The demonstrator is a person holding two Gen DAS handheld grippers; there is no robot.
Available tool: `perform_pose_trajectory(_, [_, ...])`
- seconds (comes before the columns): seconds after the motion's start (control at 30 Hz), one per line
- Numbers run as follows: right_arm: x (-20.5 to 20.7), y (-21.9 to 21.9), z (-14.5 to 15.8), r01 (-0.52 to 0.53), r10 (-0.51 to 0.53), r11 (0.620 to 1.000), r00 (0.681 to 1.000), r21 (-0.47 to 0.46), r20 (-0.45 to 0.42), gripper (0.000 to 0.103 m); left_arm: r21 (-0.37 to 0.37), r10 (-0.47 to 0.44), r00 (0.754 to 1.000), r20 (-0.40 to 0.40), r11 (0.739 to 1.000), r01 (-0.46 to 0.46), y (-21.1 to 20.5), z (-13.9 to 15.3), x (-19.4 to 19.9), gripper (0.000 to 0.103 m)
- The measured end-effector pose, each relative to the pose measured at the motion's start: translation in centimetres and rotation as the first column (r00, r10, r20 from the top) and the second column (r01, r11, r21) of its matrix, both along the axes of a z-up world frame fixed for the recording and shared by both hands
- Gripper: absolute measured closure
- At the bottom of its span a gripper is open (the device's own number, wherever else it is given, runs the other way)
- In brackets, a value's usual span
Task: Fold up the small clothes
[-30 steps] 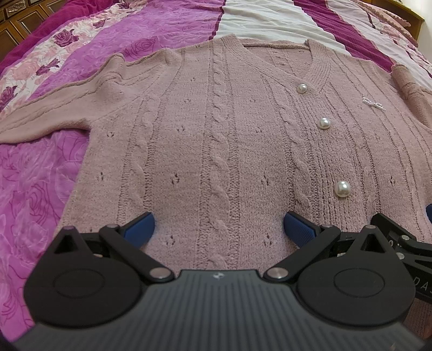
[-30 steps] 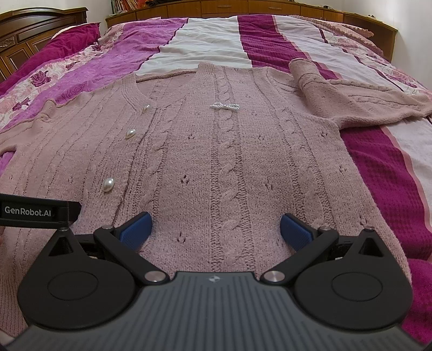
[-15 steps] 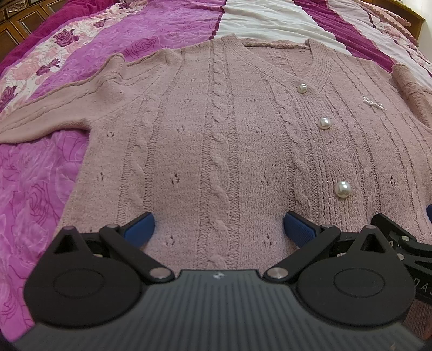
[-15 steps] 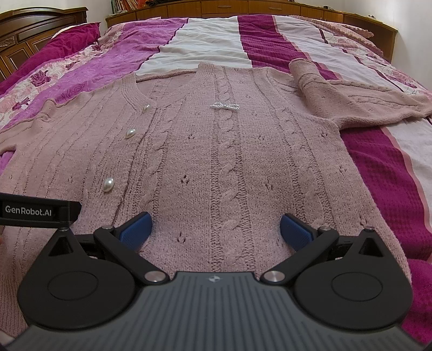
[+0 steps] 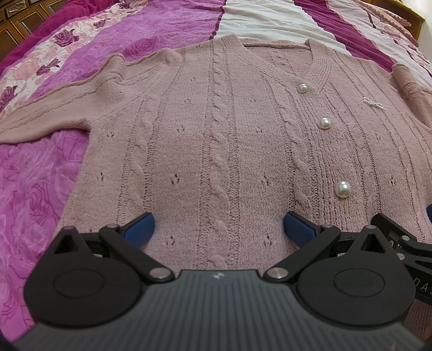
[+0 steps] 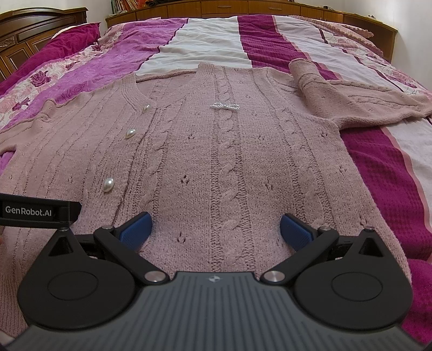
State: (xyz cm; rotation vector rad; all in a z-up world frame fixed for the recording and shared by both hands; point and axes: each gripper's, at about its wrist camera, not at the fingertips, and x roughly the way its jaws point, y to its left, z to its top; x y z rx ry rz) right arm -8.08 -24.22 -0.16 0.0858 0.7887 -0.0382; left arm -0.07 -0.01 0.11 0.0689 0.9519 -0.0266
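Observation:
A dusty-pink cable-knit cardigan (image 5: 216, 140) with pearl buttons (image 5: 342, 189) lies flat, front up, on the bed; it also shows in the right wrist view (image 6: 224, 162). Its left sleeve (image 5: 54, 113) stretches out to the left. Its right sleeve (image 6: 351, 100) is bent and bunched at the far right. A small pearl bow (image 6: 224, 105) sits on the chest. My left gripper (image 5: 218, 229) is open over the hem's left half. My right gripper (image 6: 216, 229) is open over the hem's right half. Both are empty.
The bedspread (image 6: 210, 46) has magenta, white and purple rose-patterned stripes. A wooden headboard (image 6: 243, 8) runs along the far end and a dark wooden cabinet (image 6: 27, 35) stands at the far left. The left gripper's body (image 6: 37, 210) juts in at the right view's left edge.

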Motion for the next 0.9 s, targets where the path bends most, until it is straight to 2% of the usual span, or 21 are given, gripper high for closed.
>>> perform_pose_trajectory(0.9, [0.38,0.10,0.19,0.001,-0.001,1.000,1.000,-0.002,-0.015,0.000,0.009,-0.002,1.000,0.001,1.000,0.002,0.07,-0.15,0.16,0.000])
